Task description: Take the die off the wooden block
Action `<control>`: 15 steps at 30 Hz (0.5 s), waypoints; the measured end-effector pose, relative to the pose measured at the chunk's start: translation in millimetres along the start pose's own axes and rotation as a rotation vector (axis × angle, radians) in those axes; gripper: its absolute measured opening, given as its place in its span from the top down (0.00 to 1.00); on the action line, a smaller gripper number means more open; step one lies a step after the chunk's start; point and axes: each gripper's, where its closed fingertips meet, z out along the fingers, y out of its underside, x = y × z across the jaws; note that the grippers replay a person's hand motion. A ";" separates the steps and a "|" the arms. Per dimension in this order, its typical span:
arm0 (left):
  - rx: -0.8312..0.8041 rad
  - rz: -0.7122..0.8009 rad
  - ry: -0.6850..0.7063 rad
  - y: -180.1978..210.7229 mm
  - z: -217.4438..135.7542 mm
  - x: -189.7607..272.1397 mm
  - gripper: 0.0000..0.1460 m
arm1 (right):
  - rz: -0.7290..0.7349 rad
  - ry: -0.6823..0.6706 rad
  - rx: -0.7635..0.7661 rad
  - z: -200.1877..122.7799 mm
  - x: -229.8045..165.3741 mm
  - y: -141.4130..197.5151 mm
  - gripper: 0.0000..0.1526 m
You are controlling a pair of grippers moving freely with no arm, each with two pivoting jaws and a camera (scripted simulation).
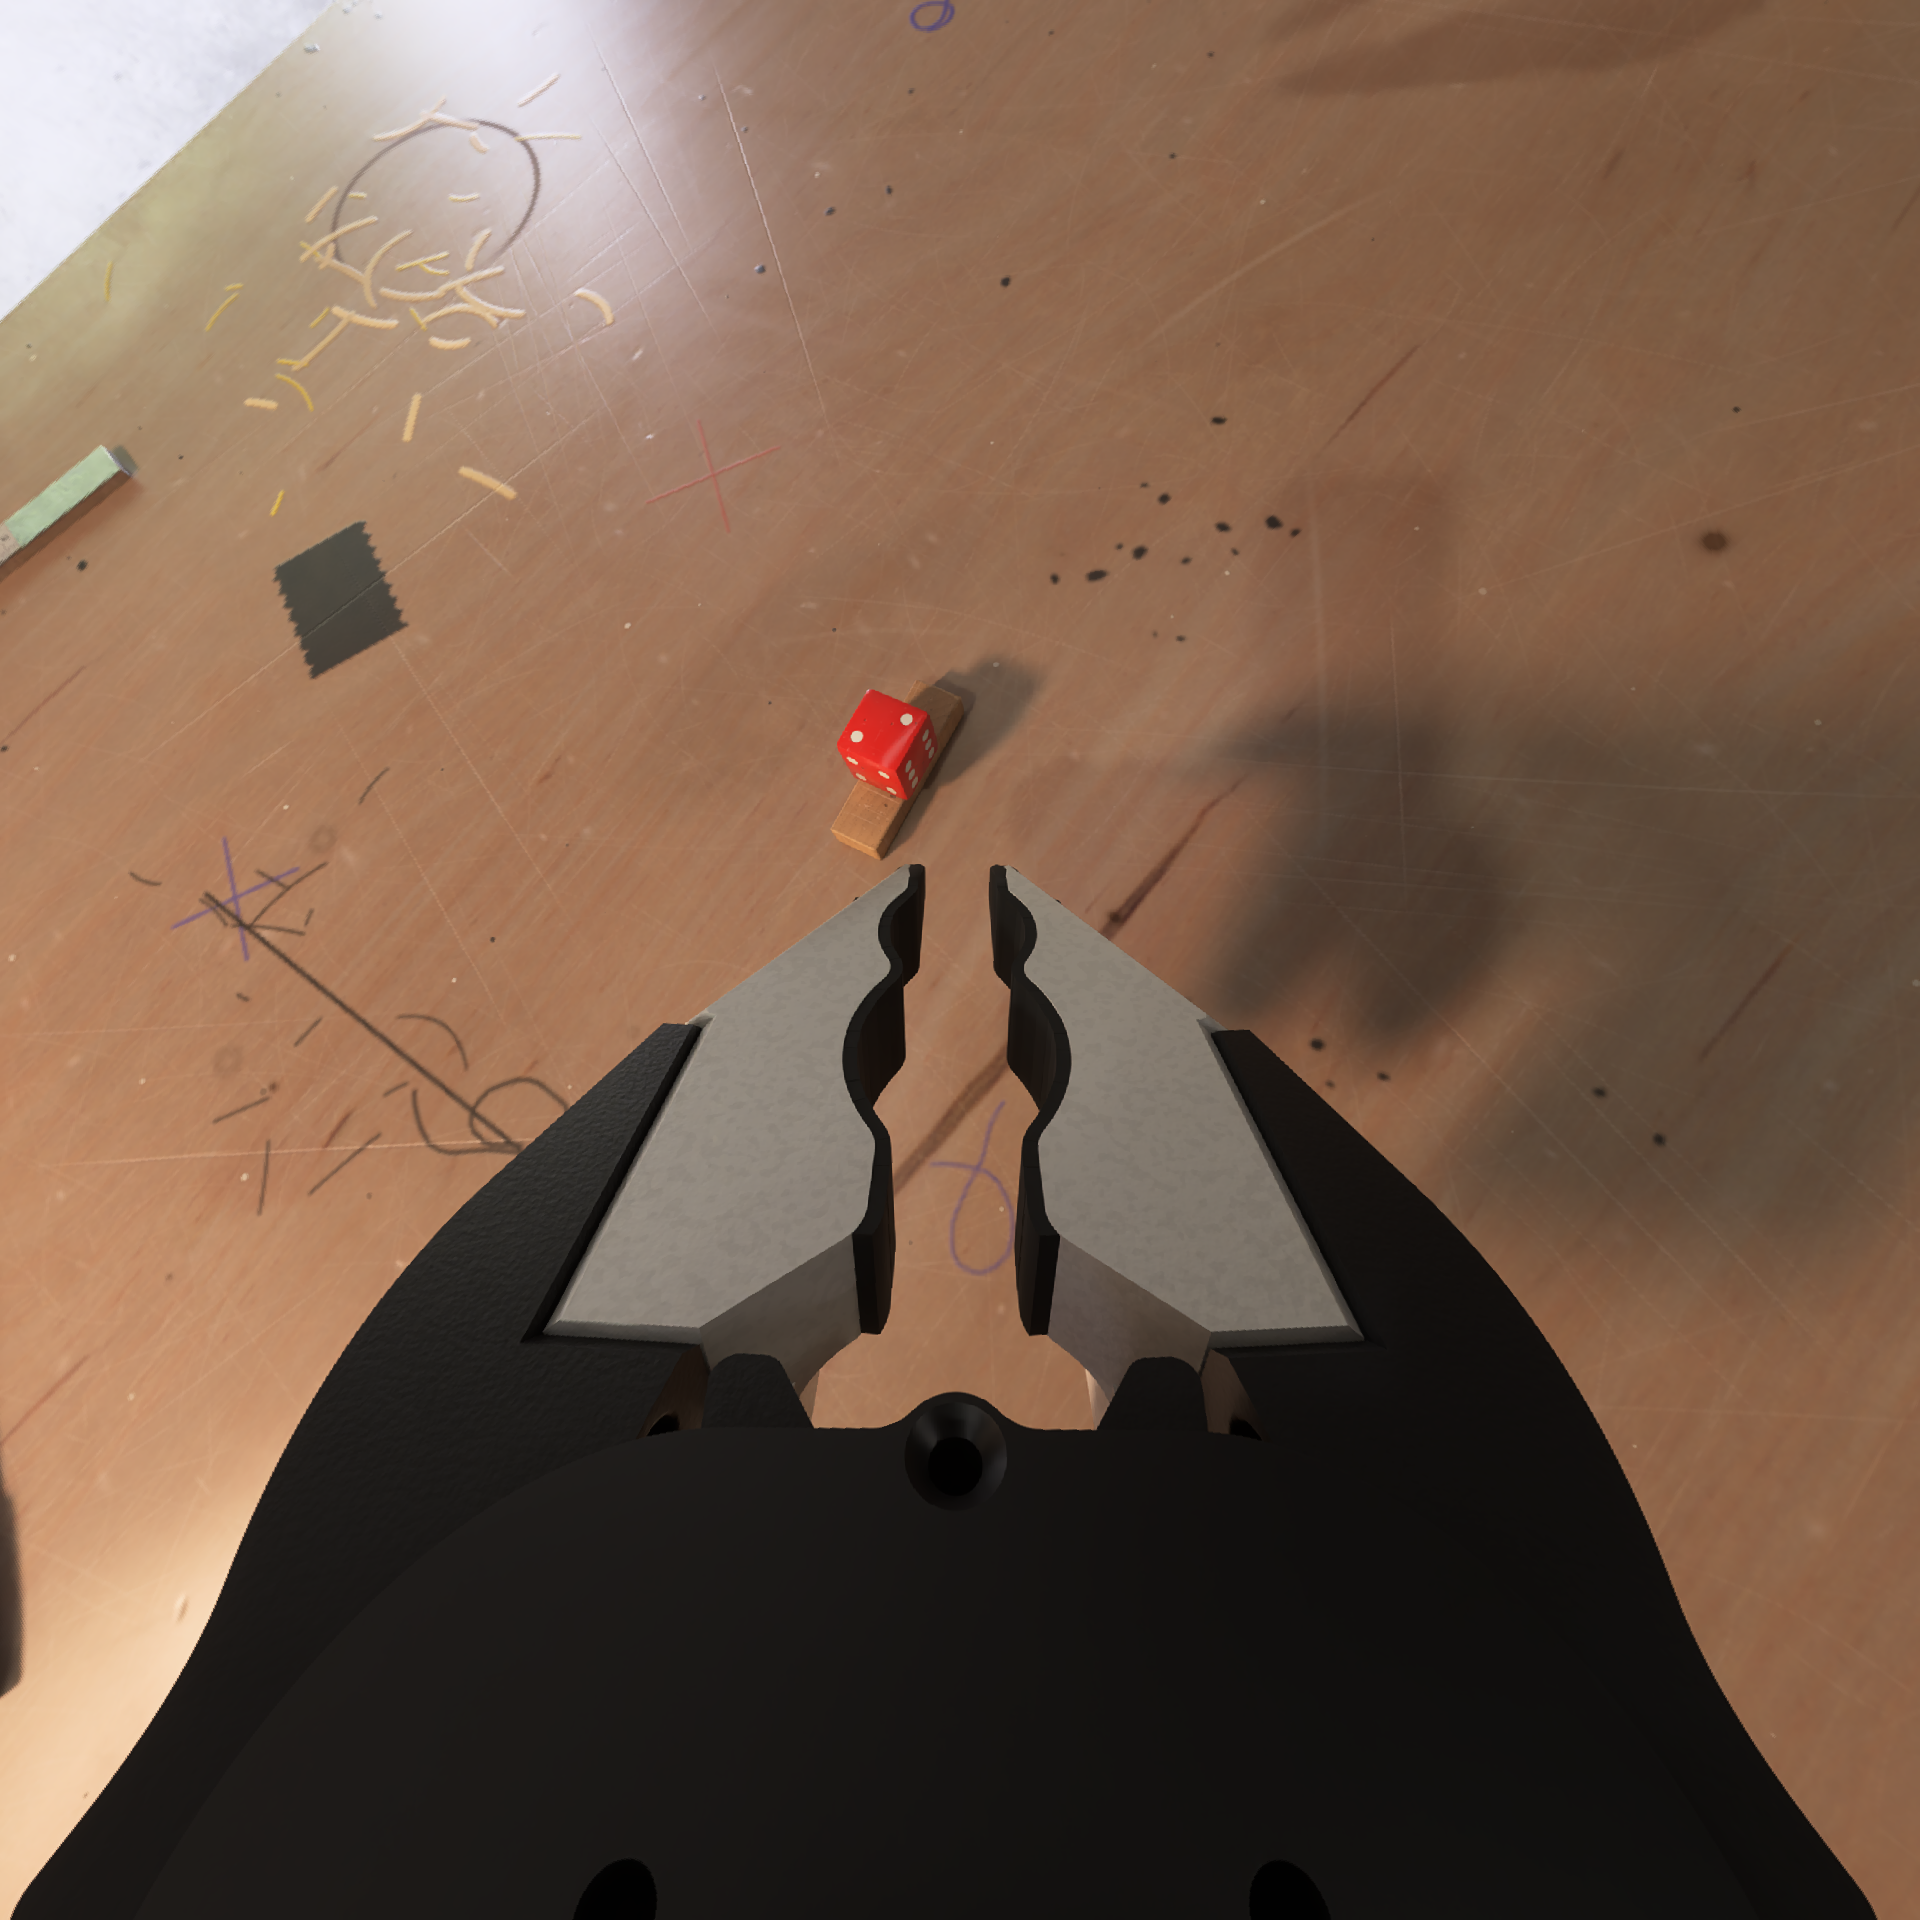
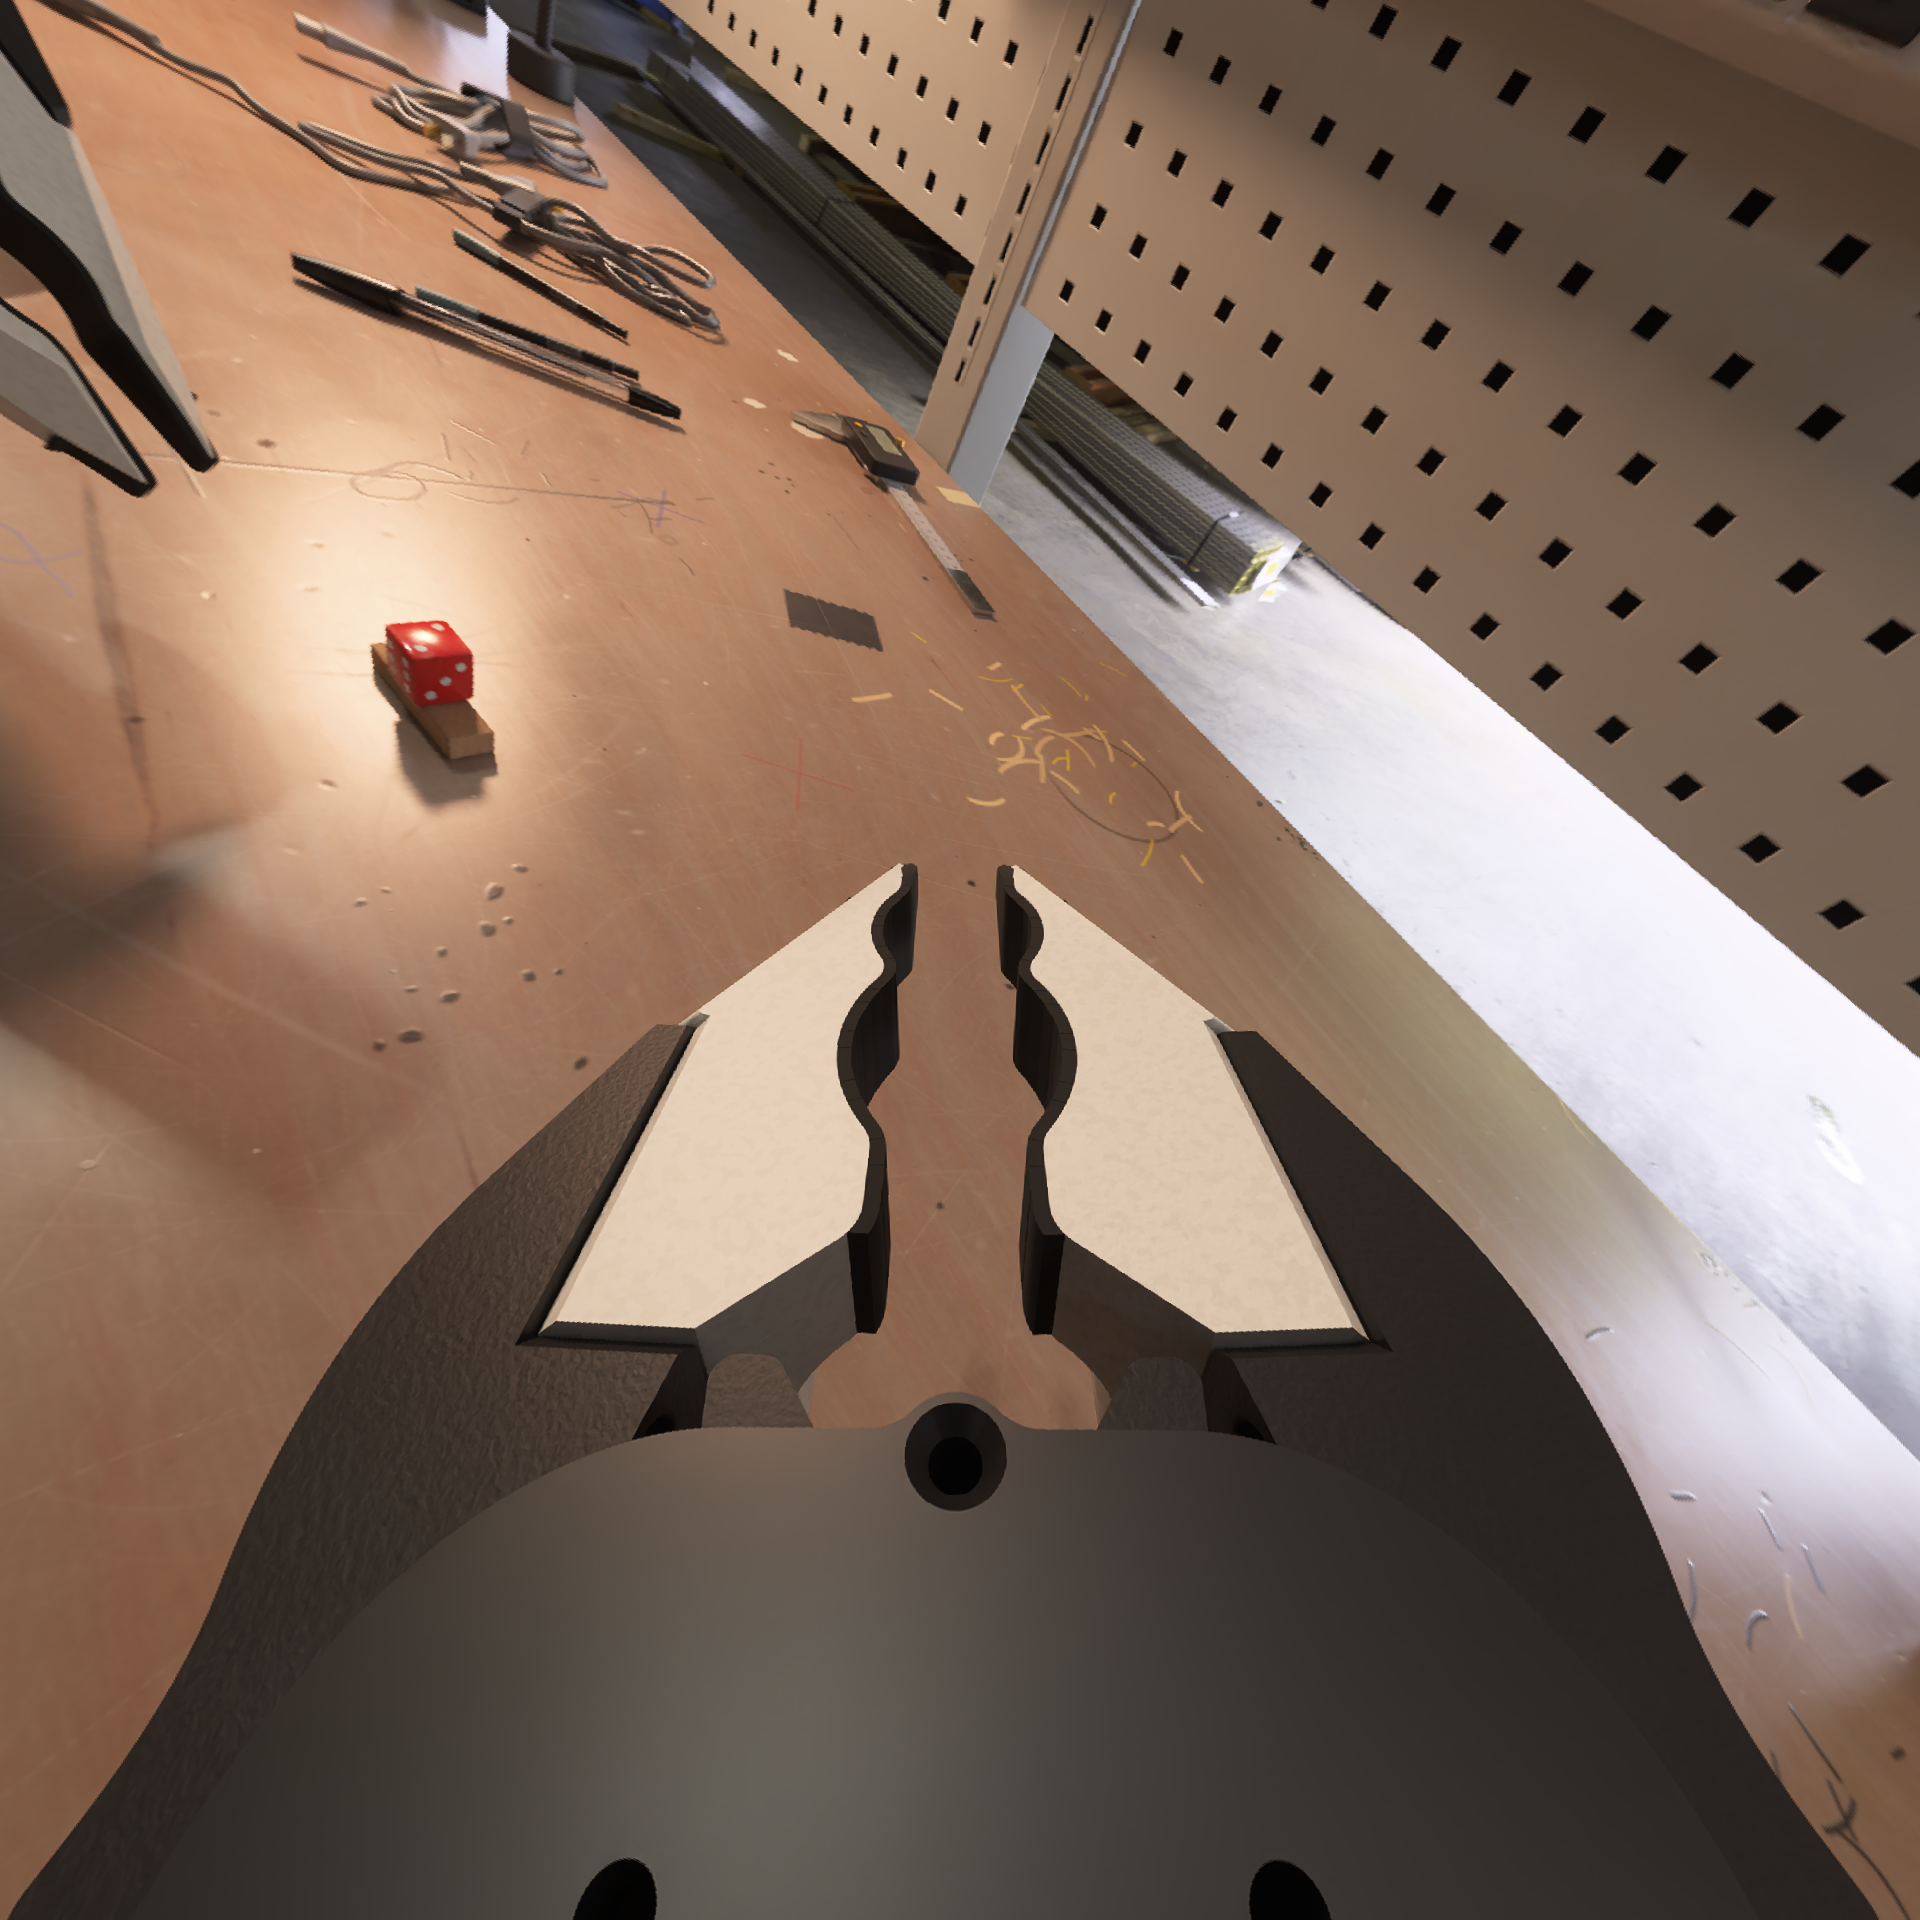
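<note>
Near the middle of the surface (image 1: 1351, 312), far from every edge: red die (image 1: 885, 742) sitting on top of the block (image 1: 871, 821), toward one end of it, touching it. Still on, so nothing done yet. Only the reaching step in hand.

Left hand-held gripper (image 1: 954, 883) up above the surface, pointing down at the die, tips just short of the near end of the block. Fingers a little apart, nothing between them. Gap looks about as wide as the die, maybe too tight.

Right hand-held gripper (image 2: 956, 883) well off to the side, closer to the back edge with the wall of holes. Fingers a little apart too, holding nothing. Die and block far to its left.

Next move, as a guess: open the left one wider, go forward and down, put one finger on each side of the die, squeeze, lift straight up. Must not bump the block, or the die may roll off.
</note>
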 end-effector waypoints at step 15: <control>-0.051 0.040 0.022 -1.1 25.0 -24.0 0.82 | -0.126 0.209 -0.094 -28.4 39.0 36.0 0.90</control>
